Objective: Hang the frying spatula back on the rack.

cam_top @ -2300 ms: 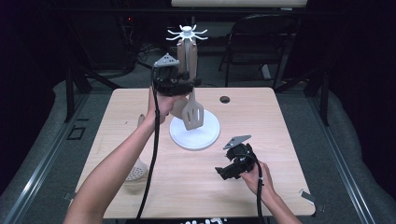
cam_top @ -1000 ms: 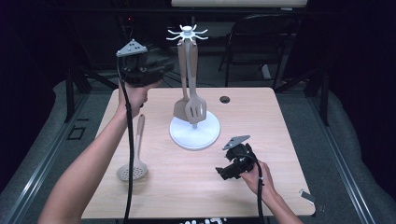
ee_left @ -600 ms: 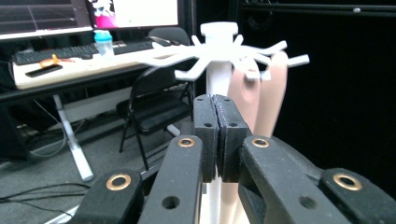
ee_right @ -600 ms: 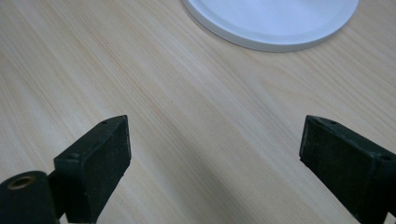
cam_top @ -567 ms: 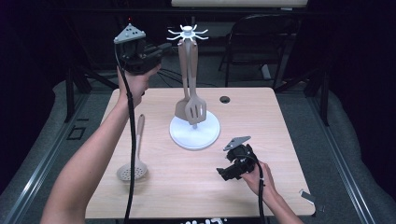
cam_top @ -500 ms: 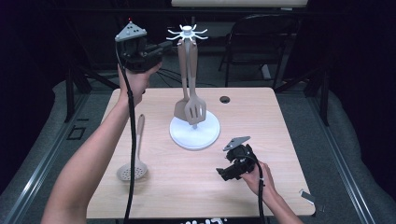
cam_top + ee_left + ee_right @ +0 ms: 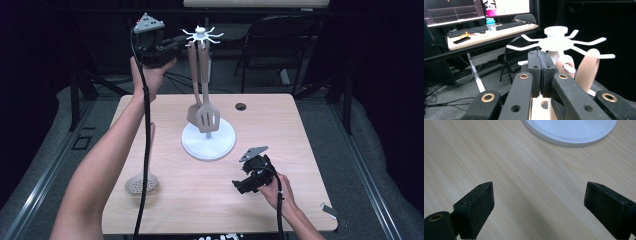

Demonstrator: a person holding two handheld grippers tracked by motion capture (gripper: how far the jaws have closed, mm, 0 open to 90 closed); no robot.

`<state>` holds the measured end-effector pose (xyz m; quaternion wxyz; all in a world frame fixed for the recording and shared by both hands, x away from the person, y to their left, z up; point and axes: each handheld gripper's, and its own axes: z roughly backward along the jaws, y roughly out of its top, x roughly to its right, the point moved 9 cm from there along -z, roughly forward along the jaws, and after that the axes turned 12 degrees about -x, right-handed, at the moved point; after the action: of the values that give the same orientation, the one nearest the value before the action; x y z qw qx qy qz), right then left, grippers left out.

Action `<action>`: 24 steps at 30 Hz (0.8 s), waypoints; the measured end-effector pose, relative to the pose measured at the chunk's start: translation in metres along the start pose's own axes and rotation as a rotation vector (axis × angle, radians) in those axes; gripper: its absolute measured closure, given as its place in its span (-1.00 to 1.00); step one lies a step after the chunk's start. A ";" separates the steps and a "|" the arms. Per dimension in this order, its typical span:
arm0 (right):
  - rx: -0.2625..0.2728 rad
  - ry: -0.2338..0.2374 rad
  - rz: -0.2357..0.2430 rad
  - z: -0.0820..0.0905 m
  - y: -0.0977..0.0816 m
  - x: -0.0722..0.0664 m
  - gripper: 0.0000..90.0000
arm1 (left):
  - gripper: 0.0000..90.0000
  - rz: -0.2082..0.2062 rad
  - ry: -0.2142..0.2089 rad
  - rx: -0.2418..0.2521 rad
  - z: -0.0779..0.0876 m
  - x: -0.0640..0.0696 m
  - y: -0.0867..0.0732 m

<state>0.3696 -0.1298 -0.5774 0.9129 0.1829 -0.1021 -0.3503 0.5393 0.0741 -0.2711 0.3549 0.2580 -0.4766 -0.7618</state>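
Here we hold left gripper (image 7: 540,75) pressed together, empty, beside rack (image 7: 202,35) hooks, utensils hung; right gripper (image 7: 537,202) apart, resting.

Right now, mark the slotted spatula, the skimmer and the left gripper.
slotted spatula (image 7: 208,118), high view, slotted blade.
skimmer (image 7: 140,184), high view, perforated round head.
left gripper (image 7: 540,72), left gripper view, between its closed jaw tips.

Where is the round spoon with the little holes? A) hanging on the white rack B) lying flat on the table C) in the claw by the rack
B: the spoon with holes lies flat on the table, left of the rack.
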 end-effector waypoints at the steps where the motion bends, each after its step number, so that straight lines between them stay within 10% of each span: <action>1: 0.000 0.000 0.000 0.000 0.000 0.000 -0.80 | 0.97 0.002 0.004 0.000 0.000 -0.001 0.000; 24: -0.018 -0.007 0.013 0.000 0.000 -0.002 -0.80 | 0.97 -0.051 -0.051 0.048 0.031 0.030 -0.009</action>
<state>0.3685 -0.1282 -0.5774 0.9164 0.1729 -0.1035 -0.3458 0.4953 0.0702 -0.2680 0.3166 0.2589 -0.4970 -0.7654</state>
